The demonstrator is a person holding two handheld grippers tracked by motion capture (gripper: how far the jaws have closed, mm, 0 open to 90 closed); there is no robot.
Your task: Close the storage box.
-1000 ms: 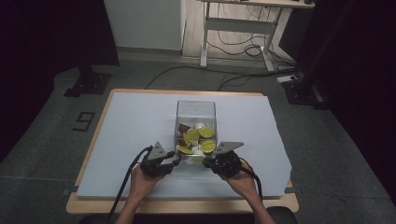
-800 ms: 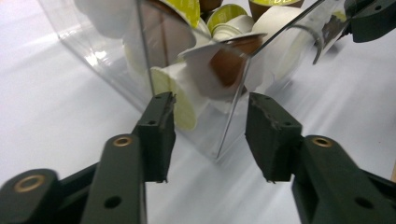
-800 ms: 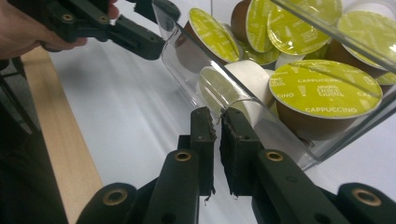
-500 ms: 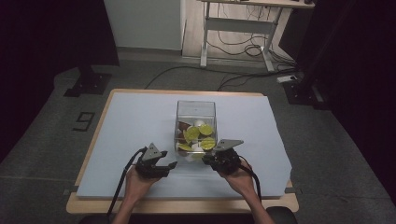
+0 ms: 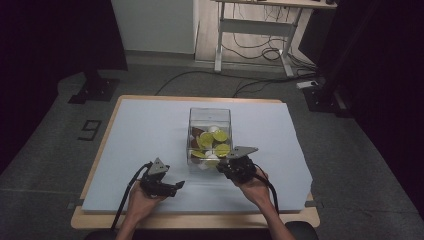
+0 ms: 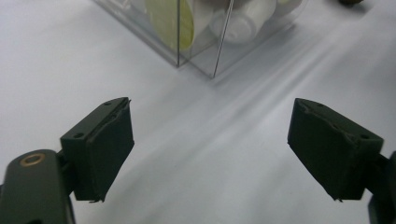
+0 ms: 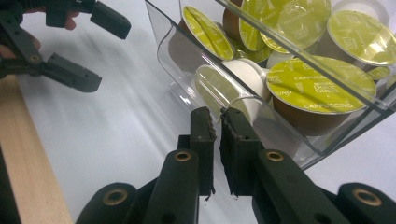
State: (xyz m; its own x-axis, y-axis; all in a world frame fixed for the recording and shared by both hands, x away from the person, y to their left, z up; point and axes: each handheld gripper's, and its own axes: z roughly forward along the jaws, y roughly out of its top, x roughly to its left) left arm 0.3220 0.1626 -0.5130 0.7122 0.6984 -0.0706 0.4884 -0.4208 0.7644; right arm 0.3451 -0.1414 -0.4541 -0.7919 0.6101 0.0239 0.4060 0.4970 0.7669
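Container: a clear plastic box (image 5: 210, 135) is set near the middle of the white-covered table (image 5: 140, 130), filled with coffee capsules (image 7: 322, 84), most with lime-green foil lids, some white or brown.
Right gripper (image 7: 217, 123): jaws are brought together on the thin near wall of the box, at its rim; the wall is seen pinched between the pads.
Left gripper (image 6: 210, 144): jaws have just been opening and stand wide apart, nothing between them; it is held low over the bare table, just short of the box corner.
Risk, tipping: the box is judged likely to tilt if the pinched wall is pulled, and capsules could be spilled.
Risk, slip: the smooth thin wall may be lost from a narrow pinch.
Risk, flexing: the wall may be bowed or cracked by a hard pull.
Risk, collision: the box corner may be knocked by the open left jaws.
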